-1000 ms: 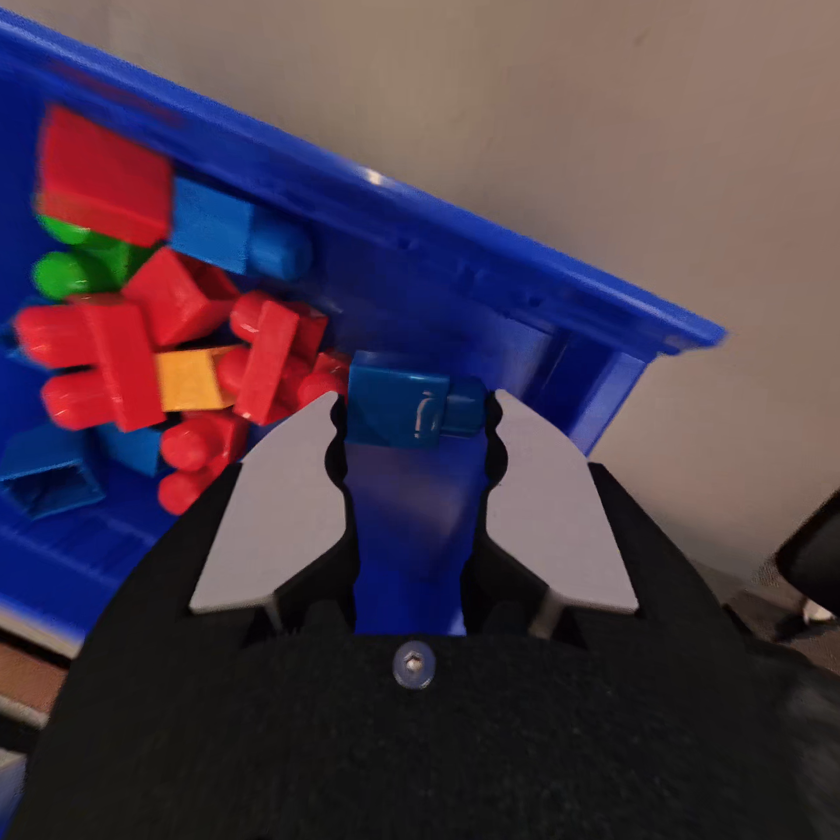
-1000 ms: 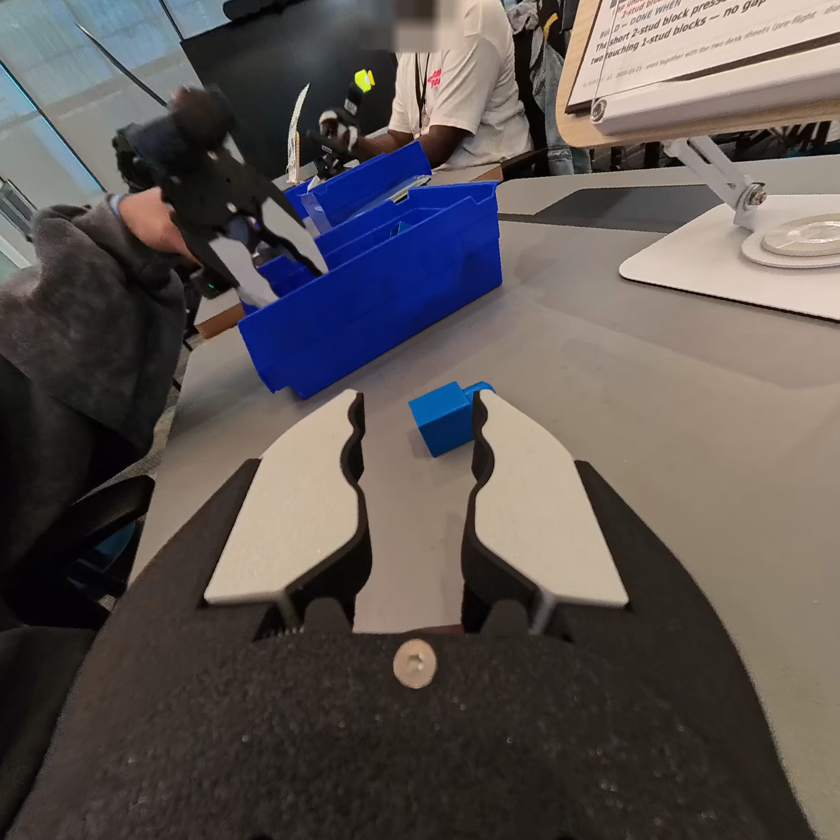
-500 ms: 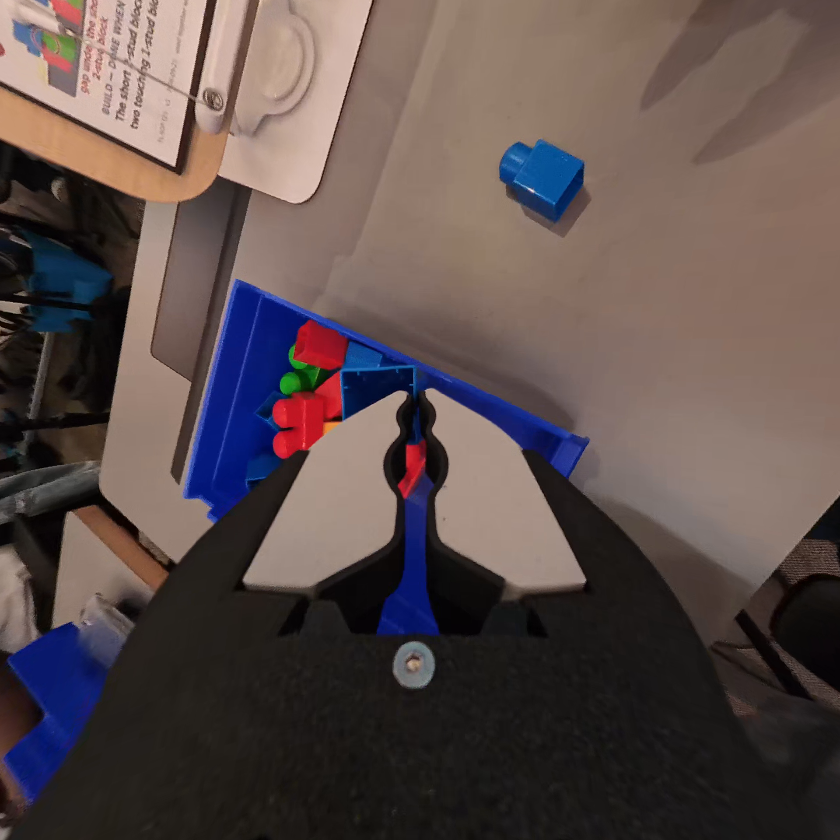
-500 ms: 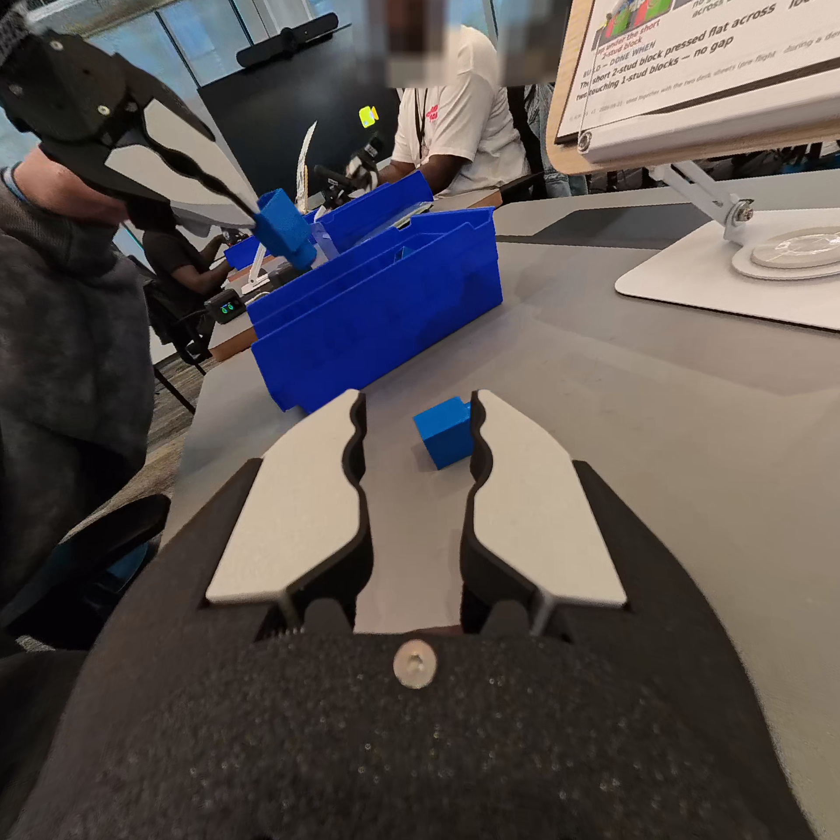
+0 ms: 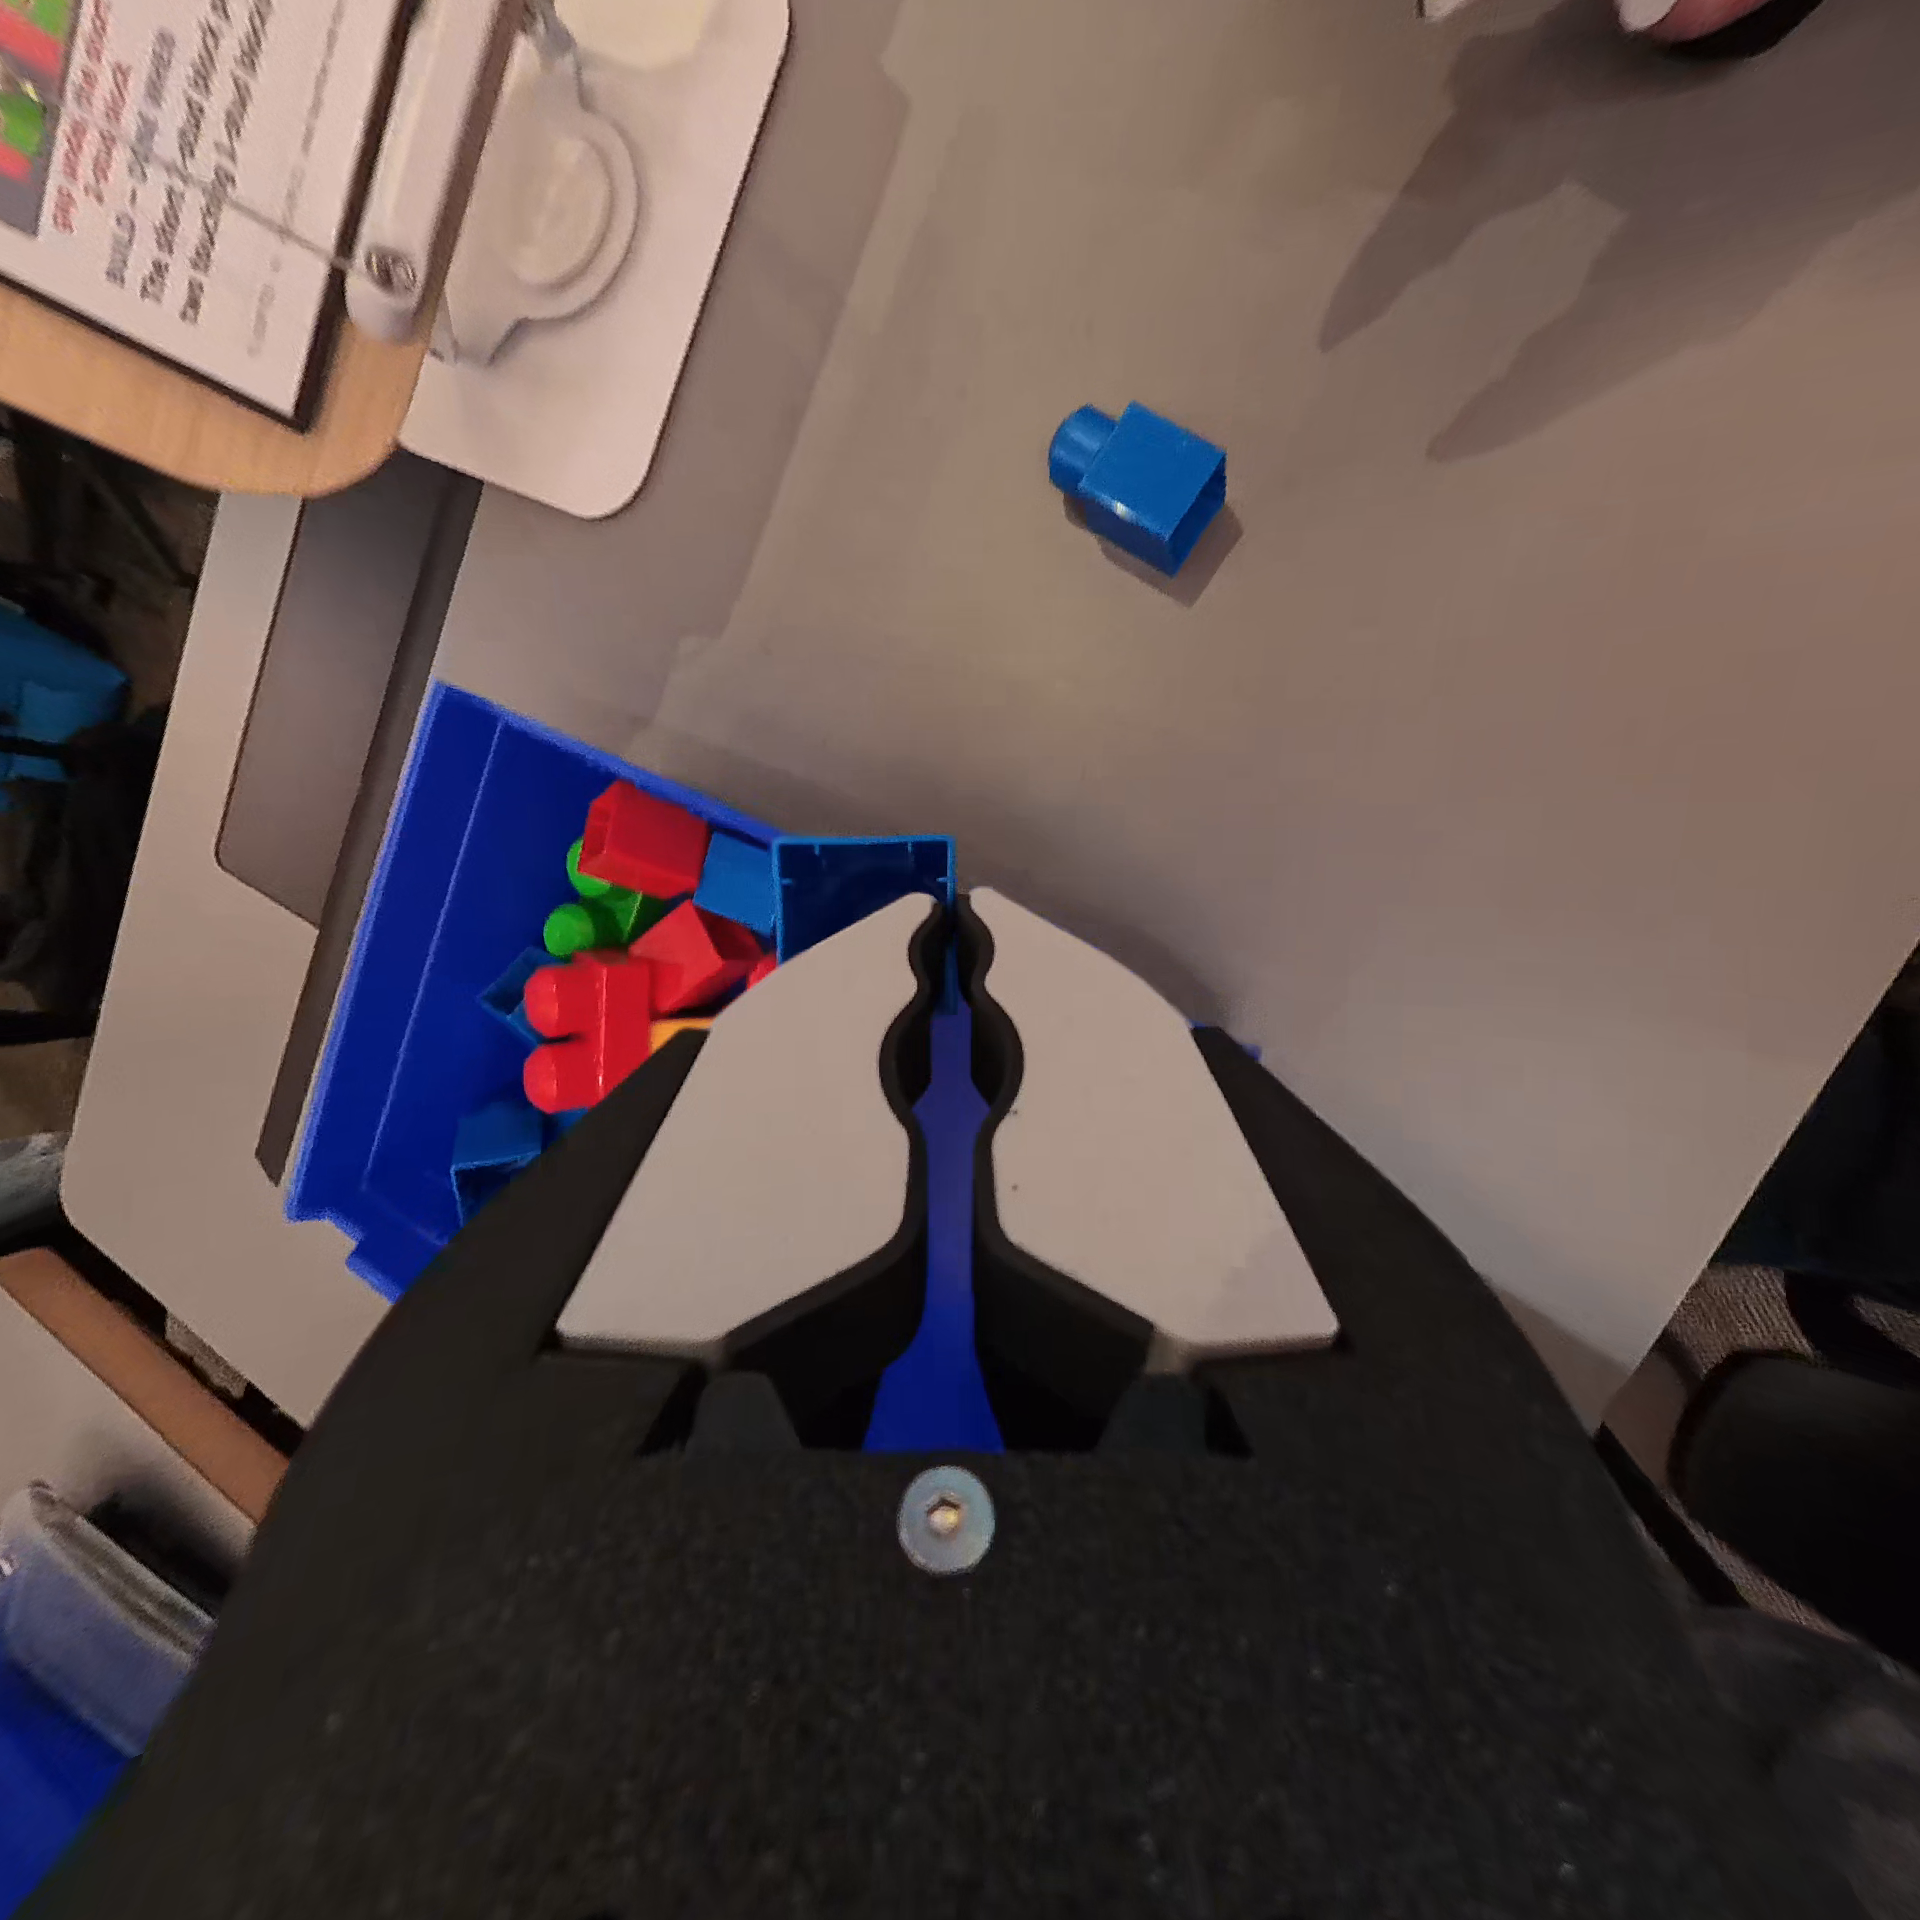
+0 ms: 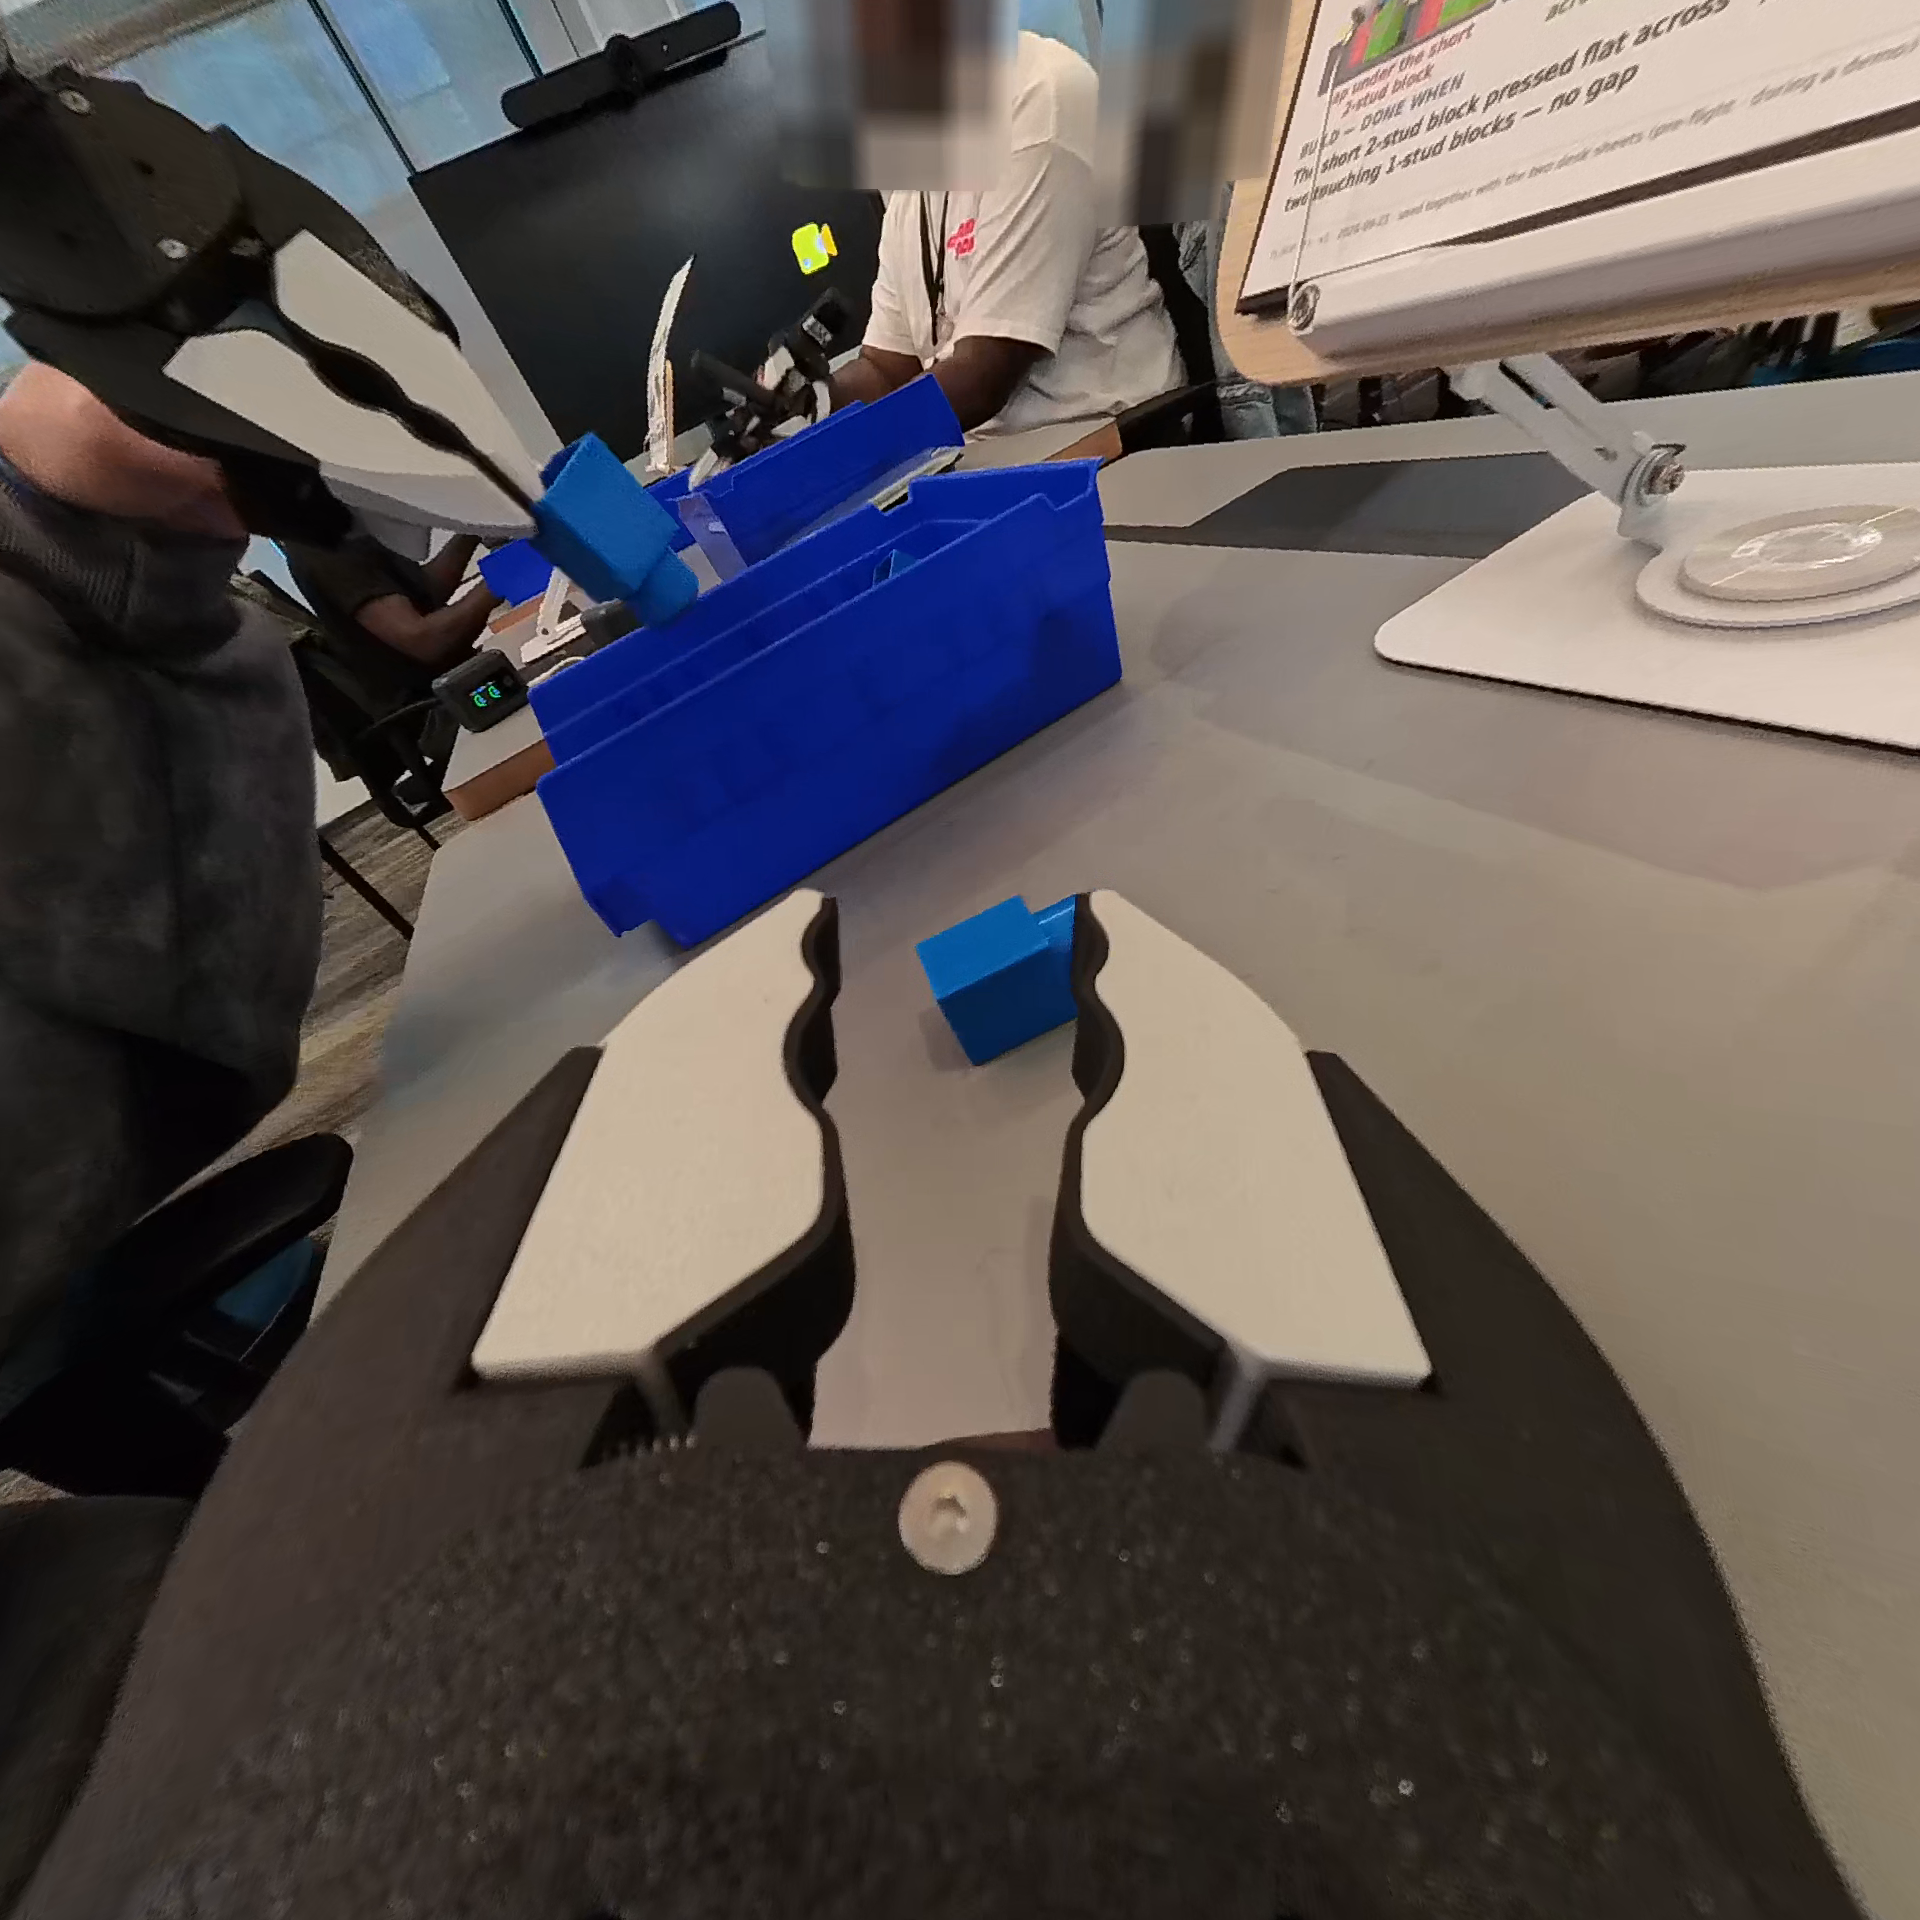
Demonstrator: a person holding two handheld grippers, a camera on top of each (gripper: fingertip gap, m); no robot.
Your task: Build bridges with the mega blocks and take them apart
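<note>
My left gripper (image 5: 954,912) is shut on the wall of a blue one-stud block (image 5: 868,883) and holds it in the air above the blue bin (image 5: 416,997). In the right wrist view the same gripper (image 6: 525,504) holds that block (image 6: 613,535) stud-down over the bin (image 6: 831,707). The bin holds several red, green, blue and orange blocks (image 5: 613,997). A second blue one-stud block (image 5: 1143,483) lies on its side on the grey table. My right gripper (image 6: 951,930) is open and empty, with that block (image 6: 997,982) just beyond its fingertips, near the right finger.
A white stand base (image 6: 1714,613) with a tilted instruction board (image 6: 1558,156) stands at the table's far right. More blue bins (image 6: 821,457) and a seated person (image 6: 997,291) are behind. The table edge and a chair (image 5: 1808,1455) lie to the left gripper's right. About 25 centimeters separates my left fingertips from my right.
My left gripper closed on a blue block in the bin and lifted it high above the bin. My right gripper stayed open by the block on the table.
</note>
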